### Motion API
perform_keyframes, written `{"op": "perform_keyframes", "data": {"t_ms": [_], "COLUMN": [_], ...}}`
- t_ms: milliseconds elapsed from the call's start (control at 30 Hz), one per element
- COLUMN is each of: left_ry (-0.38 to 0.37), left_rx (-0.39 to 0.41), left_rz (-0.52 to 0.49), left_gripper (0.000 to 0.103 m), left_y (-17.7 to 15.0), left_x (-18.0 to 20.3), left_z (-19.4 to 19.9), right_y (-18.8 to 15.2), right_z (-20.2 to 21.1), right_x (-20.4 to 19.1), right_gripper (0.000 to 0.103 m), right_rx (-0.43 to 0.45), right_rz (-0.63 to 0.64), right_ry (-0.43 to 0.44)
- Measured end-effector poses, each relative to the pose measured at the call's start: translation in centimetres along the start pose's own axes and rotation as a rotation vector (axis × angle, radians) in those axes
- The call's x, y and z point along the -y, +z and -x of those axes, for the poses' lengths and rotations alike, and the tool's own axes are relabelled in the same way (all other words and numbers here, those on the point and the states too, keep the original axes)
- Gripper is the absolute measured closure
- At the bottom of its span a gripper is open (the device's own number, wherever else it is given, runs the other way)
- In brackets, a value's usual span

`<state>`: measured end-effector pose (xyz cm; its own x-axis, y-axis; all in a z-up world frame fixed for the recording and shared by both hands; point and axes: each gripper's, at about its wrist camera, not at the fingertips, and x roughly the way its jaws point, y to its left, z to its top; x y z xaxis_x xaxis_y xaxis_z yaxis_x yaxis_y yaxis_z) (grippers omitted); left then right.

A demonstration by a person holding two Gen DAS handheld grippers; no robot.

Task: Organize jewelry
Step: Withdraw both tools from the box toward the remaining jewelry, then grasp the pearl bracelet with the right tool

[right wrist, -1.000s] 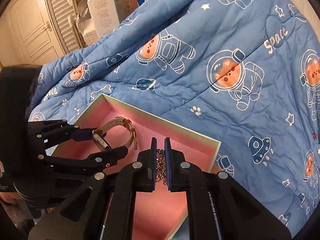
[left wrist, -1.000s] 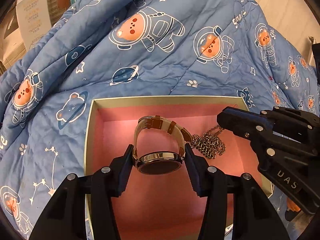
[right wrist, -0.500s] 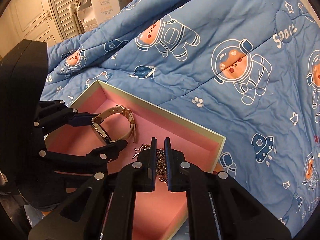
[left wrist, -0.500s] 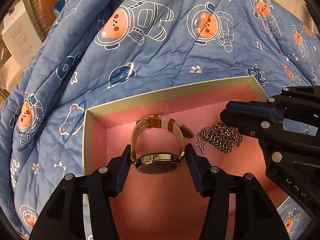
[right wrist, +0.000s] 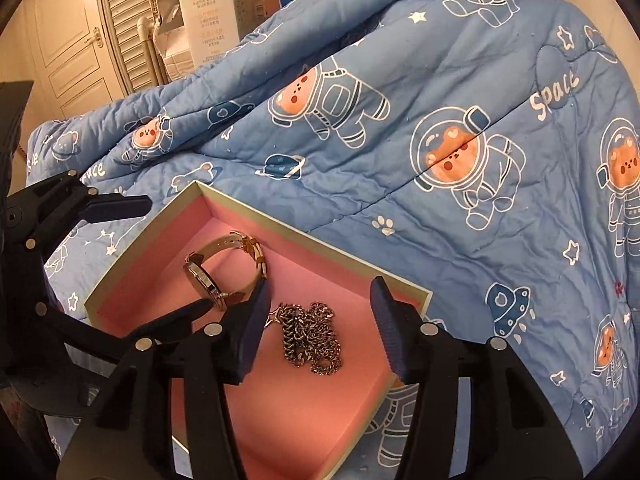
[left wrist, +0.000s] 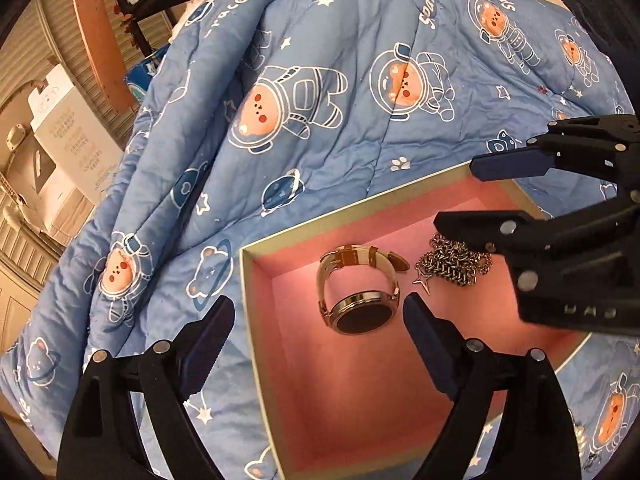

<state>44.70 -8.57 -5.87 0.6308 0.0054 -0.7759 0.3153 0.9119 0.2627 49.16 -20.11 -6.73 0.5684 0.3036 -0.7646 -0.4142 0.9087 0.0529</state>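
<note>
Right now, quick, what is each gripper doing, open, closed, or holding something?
Left gripper: jaws opening, pads clear of the watch, holding nothing.
Right gripper: jaws opening, chain necklace lies loose between them, nothing held.

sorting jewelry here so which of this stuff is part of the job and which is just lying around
Part of the job:
watch, lying in the box
chain necklace, lying in the box
pink-lined box

Just lying about:
blue space-bear quilt
white carton
</note>
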Motion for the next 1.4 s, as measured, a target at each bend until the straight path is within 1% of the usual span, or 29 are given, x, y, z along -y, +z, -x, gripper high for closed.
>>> {"op": "perform_keyframes", "data": {"t_ms": [67, 100, 167, 233, 267, 300, 333, 400, 533, 767, 867, 933, 967, 1033, 1067, 1133, 1200, 1233, 1333, 1367, 1400], "left_ry": [-0.027, -0.052, -0.099, -0.145, -0.163, -0.177, -0.185, -0.201, -0.197, -0.205, -0.218, -0.233, -0.239, -0.256, -0.263, -0.267, -0.276, -0.282, -0.273, -0.271, -0.275], "left_rx": [0.018, 0.033, 0.067, 0.089, 0.091, 0.095, 0.095, 0.086, 0.078, 0.083, 0.077, 0.073, 0.075, 0.083, 0.086, 0.088, 0.089, 0.087, 0.077, 0.077, 0.080], "left_rz": [0.049, 0.082, 0.148, 0.200, 0.220, 0.242, 0.260, 0.287, 0.305, 0.285, 0.312, 0.335, 0.346, 0.356, 0.353, 0.341, 0.335, 0.332, 0.316, 0.311, 0.309], "left_gripper": [0.016, 0.015, 0.009, 0.008, 0.008, 0.008, 0.008, 0.008, 0.008, 0.008, 0.008, 0.008, 0.008, 0.009, 0.009, 0.010, 0.011, 0.013, 0.026, 0.028, 0.029], "left_y": [-1.3, -2.0, -3.8, -5.8, -7.0, -8.2, -9.4, -11.6, -15.1, -17.9, -19.0, -19.7, -19.9, -20.3, -20.4, -20.5, -20.6, -20.6, -20.5, -20.4, -20.3], "left_x": [-1.0, -1.5, -2.3, -2.4, -2.4, -2.3, -2.2, -1.8, -0.5, 1.7, 2.2, 2.4, 2.5, 2.9, 3.3, 4.0, 4.6, 4.8, 5.4, 5.4, 5.5], "left_z": [0.7, 1.6, 3.0, 3.8, 4.4, 4.9, 5.3, 5.9, 7.1, 8.8, 9.1, 9.2, 9.4, 9.7, 9.9, 10.1, 10.2, 10.1, 9.8, 9.7, 9.7], "right_y": [-0.3, -0.6, -1.3, -2.6, -3.3, -4.1, -5.1, -6.8, -10.2, -15.2, -16.9, -17.9, -18.3, -18.9, -19.1, -19.5, -19.7, -19.7, -19.7, -19.7, -19.8], "right_z": [0.7, 1.3, 2.5, 3.9, 4.6, 5.2, 5.9, 6.9, 8.5, 9.7, 10.4, 10.8, 10.8, 10.7, 10.5, 10.1, 9.6, 9.4, 8.8, 8.7, 8.5], "right_x": [0.2, 0.1, -0.3, -1.1, -1.6, -2.0, -2.4, -3.0, -3.3, -3.9, -4.1, -4.4, -4.4, -4.6, -4.6, -4.9, -5.4, -5.6, -6.1, -6.1, -6.0], "right_gripper": [0.044, 0.036, 0.036, 0.035, 0.031, 0.022, 0.020, 0.020, 0.020, 0.020, 0.020, 0.020, 0.021, 0.039, 0.041, 0.055, 0.060, 0.064, 0.072, 0.072, 0.075], "right_rx": [0.014, 0.027, 0.055, 0.077, 0.087, 0.100, 0.111, 0.112, 0.108, 0.074, 0.071, 0.065, 0.060, 0.039, 0.023, -0.003, -0.023, -0.033, -0.057, -0.063, -0.072], "right_rz": [-0.021, -0.029, -0.033, -0.027, -0.027, -0.029, -0.034, -0.037, -0.078, -0.139, -0.161, -0.167, -0.167, -0.166, -0.168, -0.172, -0.171, -0.168, -0.175, -0.187, -0.201], "right_ry": [0.004, 0.007, 0.018, 0.027, 0.027, 0.032, 0.039, 0.041, 0.055, 0.068, 0.072, 0.059, 0.046, 0.045, 0.048, 0.049, 0.052, 0.043, 0.009, 0.004, 0.006]}}
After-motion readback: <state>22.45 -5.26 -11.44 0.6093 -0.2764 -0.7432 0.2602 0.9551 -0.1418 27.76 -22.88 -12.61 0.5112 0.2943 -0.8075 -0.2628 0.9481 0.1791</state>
